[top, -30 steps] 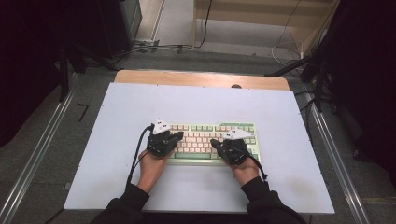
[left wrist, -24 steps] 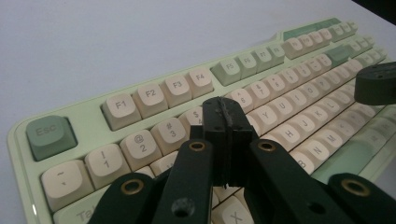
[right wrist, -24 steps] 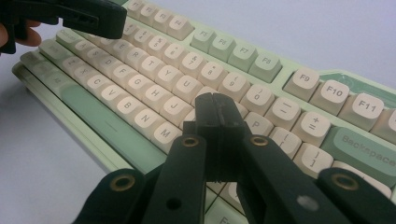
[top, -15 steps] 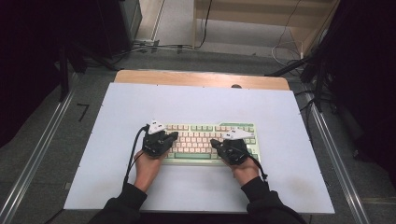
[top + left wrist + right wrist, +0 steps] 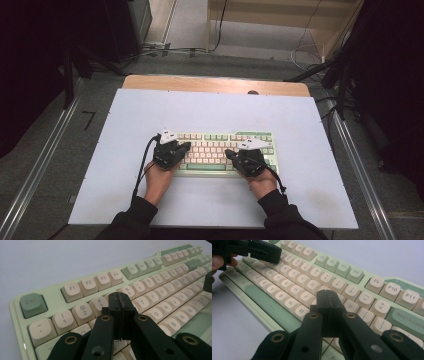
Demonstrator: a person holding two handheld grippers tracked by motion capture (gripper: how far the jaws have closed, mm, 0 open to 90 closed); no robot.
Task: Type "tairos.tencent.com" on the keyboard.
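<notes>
High view: both jaws-together hand-held grippers, left (image 5: pixel 181 146) and right (image 5: pixel 231 153), empty over the keyboard (image 5: pixel 220 145).

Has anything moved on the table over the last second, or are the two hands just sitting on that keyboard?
Nothing has visibly changed. The left gripper and right gripper stay over the two ends of the green keyboard, both with jaws shut and holding nothing. The keyboard lies in the same place on the white table.

Keyboard (image 5: pixel 220 152) lies on table (image 5: pixel 210 107), near person's side.
</notes>
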